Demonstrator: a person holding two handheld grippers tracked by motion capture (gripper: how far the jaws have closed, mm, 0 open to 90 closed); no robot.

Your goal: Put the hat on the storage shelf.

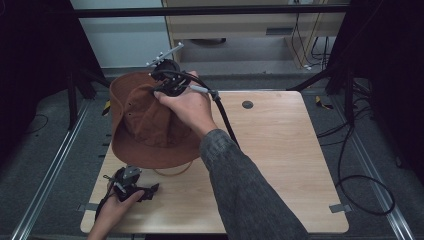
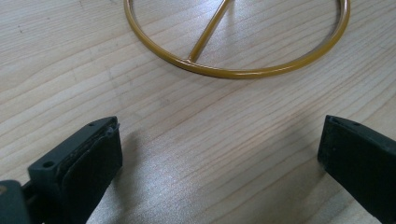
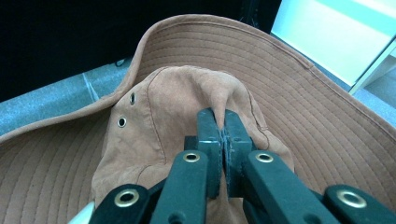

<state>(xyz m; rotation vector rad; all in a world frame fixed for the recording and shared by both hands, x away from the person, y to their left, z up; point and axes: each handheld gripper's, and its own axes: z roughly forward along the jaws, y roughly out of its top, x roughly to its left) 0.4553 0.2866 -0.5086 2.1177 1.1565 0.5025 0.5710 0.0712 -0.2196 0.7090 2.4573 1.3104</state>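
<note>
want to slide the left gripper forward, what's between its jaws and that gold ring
Nothing: in the left gripper view, bare wooden table runs from the open left gripper to the gold ring.

Dim, soft overhead light leaves dark corners, a faint sheen on the table (image 2: 196, 140) and slight graininess.

table (image 1: 280, 165) light wood | cables (image 1: 360, 175) on floor (right side) | cabinet (image 1: 240, 22) behind
</note>
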